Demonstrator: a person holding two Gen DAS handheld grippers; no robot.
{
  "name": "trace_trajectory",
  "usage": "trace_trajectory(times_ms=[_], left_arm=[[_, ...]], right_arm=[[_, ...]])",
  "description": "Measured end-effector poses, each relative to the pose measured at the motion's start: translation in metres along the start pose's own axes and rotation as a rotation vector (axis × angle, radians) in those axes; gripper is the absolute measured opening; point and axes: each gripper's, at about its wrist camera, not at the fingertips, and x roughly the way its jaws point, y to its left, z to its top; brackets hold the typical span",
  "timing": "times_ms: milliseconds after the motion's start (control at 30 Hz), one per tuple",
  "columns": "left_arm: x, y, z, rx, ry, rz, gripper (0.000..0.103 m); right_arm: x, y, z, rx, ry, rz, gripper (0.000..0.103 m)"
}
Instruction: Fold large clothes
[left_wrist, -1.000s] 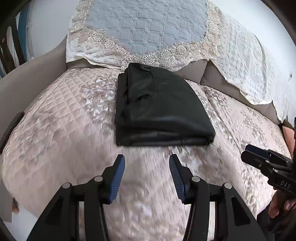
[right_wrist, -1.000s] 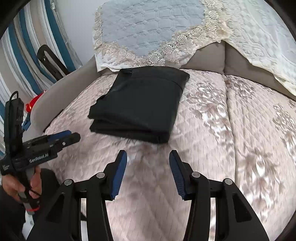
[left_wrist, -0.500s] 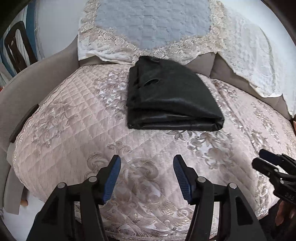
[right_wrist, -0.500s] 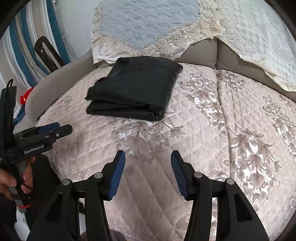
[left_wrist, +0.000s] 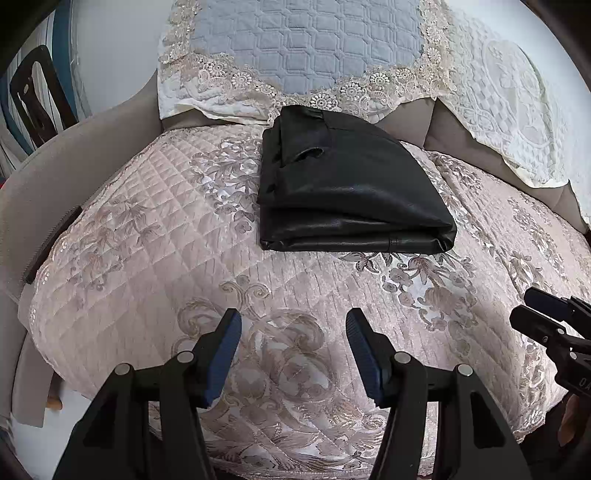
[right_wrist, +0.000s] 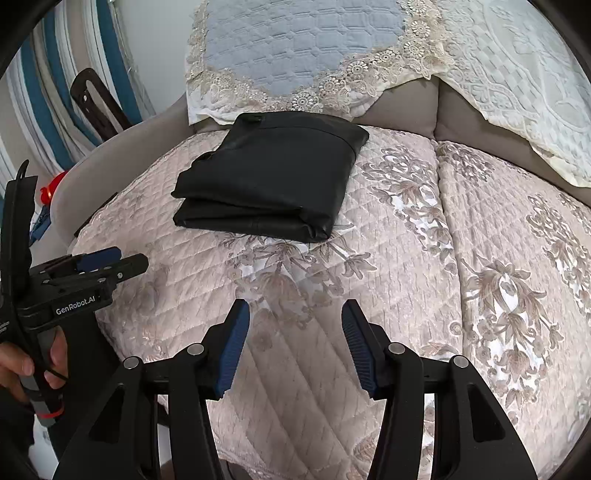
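Clearly, the folded black garment (left_wrist: 351, 192) lay near the sofa seat's (left_wrist: 147, 229) back edge, against the lace cover (left_wrist: 295, 55). My left gripper (left_wrist: 293, 347) and right gripper (right_wrist: 295, 343) hovered half-open, holding nothing, near its front edge.

black garment (left_wrist: 347, 192) folded into a thick flat rectangle; lying on quilted sofa cover (left_wrist: 147, 236), back edge touching lace-trimmed backrest cover (left_wrist: 303, 48)

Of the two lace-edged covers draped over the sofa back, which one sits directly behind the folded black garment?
The blue quilted cover with the lace border: the folded black garment lies just below its edge. The cream lace cover hangs off to the right.
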Motion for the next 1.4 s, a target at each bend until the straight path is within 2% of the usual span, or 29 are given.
trace_trajectory(times_ms=[1400], left_arm=[[-0.0104,-0.002,-0.0034,-0.006,-0.021,-0.015,0.061]], right_arm=[[-0.0013,0.0088,0.0012,-0.03,0.005,0.006,0.053]])
